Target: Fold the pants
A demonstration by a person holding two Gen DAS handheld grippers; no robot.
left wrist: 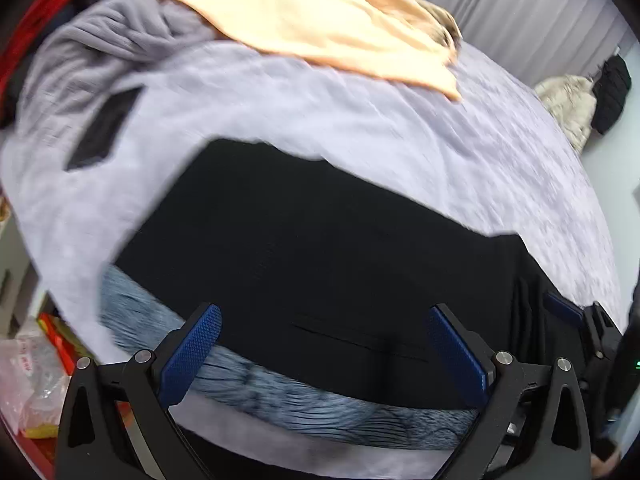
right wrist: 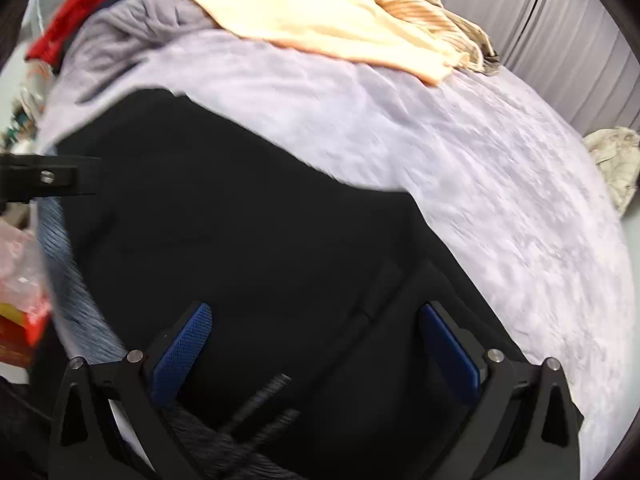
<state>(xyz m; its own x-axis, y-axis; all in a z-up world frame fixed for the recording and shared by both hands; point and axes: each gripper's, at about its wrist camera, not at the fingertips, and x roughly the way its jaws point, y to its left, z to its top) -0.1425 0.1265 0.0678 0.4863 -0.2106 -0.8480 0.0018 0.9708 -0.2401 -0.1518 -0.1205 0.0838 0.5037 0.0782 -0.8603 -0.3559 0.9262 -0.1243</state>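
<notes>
Pants, black, lie spread flat on lavender bedspread, near edge w/ a blue-grey ribbed throw poking out beneath. Left gripper & right gripper both hover over pants, jaws wide apart, holding nothing. Risk: pinching throw along w/ pants hem, dragging both. Beyond pants: peach cloth, dark phone-like slab. No containers clearly seen.

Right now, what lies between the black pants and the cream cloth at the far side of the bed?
Only bare lilac bed cover separates the black pants from the cream cloth. Both wrist views show this stretch.
</notes>
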